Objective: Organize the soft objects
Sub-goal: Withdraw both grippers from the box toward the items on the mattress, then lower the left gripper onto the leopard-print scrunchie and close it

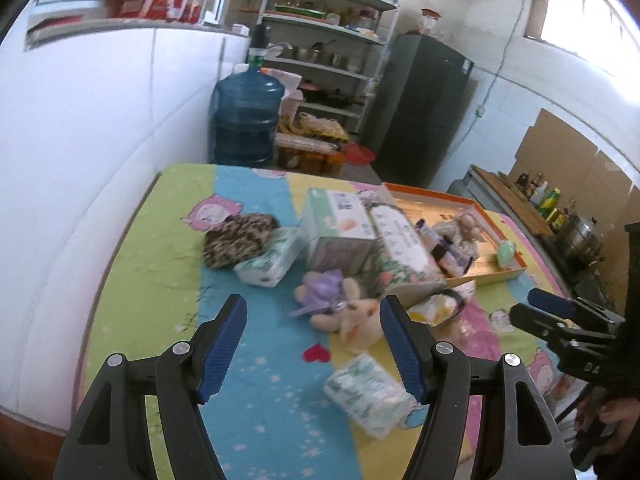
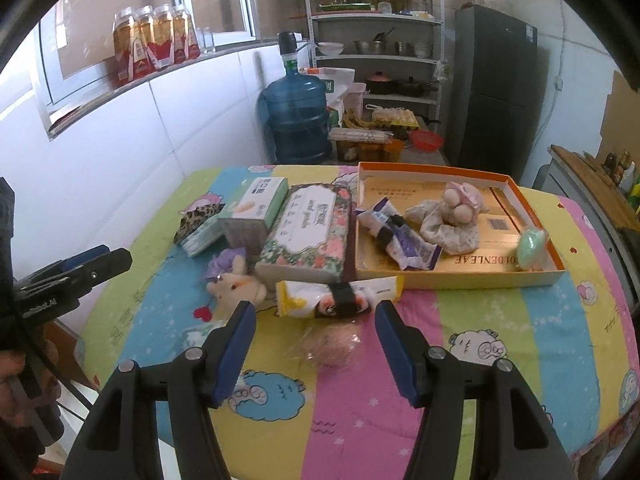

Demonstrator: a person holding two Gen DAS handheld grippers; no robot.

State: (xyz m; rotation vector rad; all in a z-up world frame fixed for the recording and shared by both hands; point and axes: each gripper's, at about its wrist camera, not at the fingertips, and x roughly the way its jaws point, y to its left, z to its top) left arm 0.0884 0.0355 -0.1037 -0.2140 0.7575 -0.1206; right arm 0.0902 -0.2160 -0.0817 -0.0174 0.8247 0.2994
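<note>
My left gripper (image 1: 313,304) is open and empty above the cartoon-print tablecloth (image 1: 256,408). Just beyond its fingertips lies a cream plush toy in a purple dress (image 1: 340,304), with a wrapped tissue pack (image 1: 372,396) by the right finger. My right gripper (image 2: 316,308) is also open and empty, hovering over a pink fluffy ball in clear wrap (image 2: 332,346) and a yellow-white packet with a black band (image 2: 328,300). Behind them an orange-rimmed box (image 2: 436,168) holds a plush doll (image 2: 452,212), purple packets (image 2: 404,240) and a green soft piece (image 2: 532,248).
A floral tissue box (image 2: 308,236), a green tissue box (image 2: 252,208), another tissue pack (image 2: 202,236) and a leopard-print piece (image 2: 196,216) crowd the table's left middle. A white tiled wall borders the left side. A water jug (image 2: 298,116), shelves and a dark fridge (image 2: 496,92) stand beyond the table.
</note>
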